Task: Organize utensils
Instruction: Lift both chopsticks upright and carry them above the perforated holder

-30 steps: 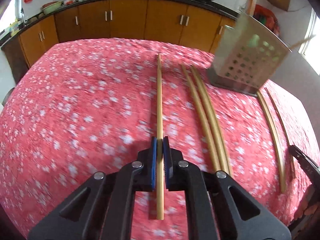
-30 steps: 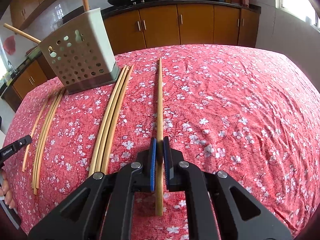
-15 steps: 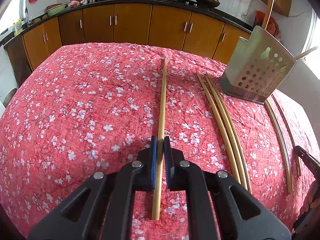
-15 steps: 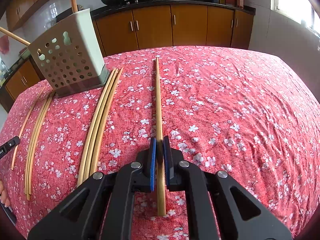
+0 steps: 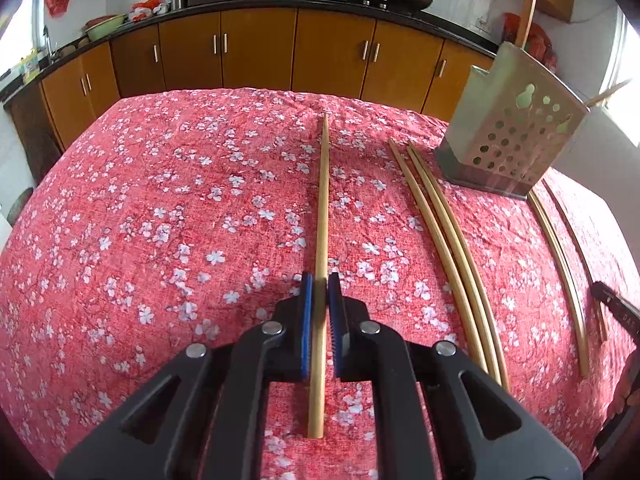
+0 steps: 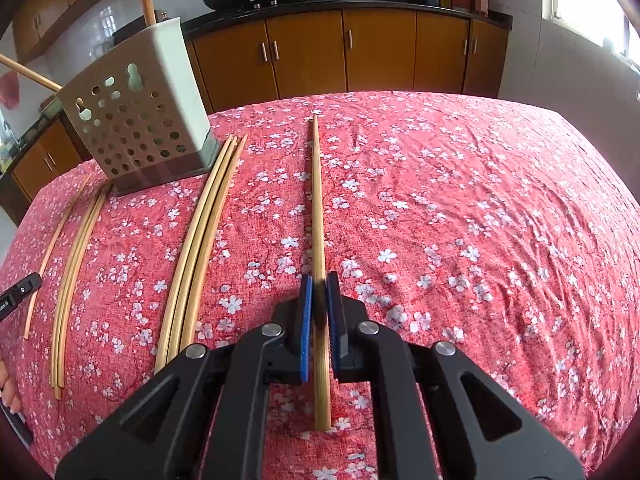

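Left gripper [image 5: 319, 294]: clenched on one chopstick [image 5: 322, 216]. The stick runs straight forward between the blue pads [image 5: 306, 320], narrow tip pointing away from me toward the cabinets [image 5: 260, 52], butt end sticking out behind the jaws. It looks lifted off the tabletop [image 5: 140, 200], though I can't say how far above the floral cloth it sits.

Right of that stick, in the left view: a loose bundle [image 5: 444, 232] of chopsticks lying flat, their long axes also running away from me. Beyond their far ends stands the perforated holder [image 5: 508, 144], upright, with a couple of sticks already leaning out of it. A second group [image 5: 560, 264] lies past the holder's right side.

Right gripper [image 6: 318, 292]: also clenched, grasping its own chopstick [image 6: 317, 208], same lie — long axis forward, tip away. From here the holder [image 6: 136, 120] sits up and to the left, the flat bundle [image 6: 204, 232] between it and my stick.

Key relation: the holder stands between my two grippers, ahead of both, with neither obviously nearer. Both sticks point horizontally forward, while the holder's mouth faces up. My read: each stick must be tipped toward vertical and carried inward before it can drop in.
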`<move>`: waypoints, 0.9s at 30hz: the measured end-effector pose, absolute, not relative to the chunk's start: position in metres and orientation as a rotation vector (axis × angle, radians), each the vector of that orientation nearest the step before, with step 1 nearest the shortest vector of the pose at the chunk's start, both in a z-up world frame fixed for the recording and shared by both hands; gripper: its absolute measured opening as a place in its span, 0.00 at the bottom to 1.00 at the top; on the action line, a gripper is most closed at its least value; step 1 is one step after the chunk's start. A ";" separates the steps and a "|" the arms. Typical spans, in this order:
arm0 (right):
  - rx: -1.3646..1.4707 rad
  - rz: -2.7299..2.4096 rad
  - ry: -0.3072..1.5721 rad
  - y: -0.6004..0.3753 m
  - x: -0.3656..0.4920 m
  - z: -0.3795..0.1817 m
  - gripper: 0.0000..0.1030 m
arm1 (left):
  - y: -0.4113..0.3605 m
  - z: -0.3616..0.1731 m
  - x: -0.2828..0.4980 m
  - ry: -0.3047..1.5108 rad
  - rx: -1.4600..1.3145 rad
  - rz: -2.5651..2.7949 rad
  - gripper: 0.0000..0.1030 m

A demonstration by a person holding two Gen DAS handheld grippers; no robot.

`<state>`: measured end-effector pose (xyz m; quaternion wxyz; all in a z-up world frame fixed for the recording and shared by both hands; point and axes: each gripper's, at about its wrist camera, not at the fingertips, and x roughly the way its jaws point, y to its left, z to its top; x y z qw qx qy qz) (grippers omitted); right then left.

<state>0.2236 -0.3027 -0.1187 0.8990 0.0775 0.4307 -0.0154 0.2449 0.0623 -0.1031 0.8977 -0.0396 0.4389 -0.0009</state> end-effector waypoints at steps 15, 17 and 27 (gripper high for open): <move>0.161 -0.033 0.748 -0.312 0.202 -0.079 0.08 | 0.059 -0.075 0.228 0.849 -0.013 -0.012 0.08; 0.150 -0.037 0.682 -0.314 0.194 -0.061 0.08 | 0.061 -0.056 0.222 0.798 -0.017 -0.024 0.08; 0.189 -0.032 0.467 -0.328 0.176 0.004 0.08 | 0.073 0.040 0.212 0.545 -0.118 -0.033 0.07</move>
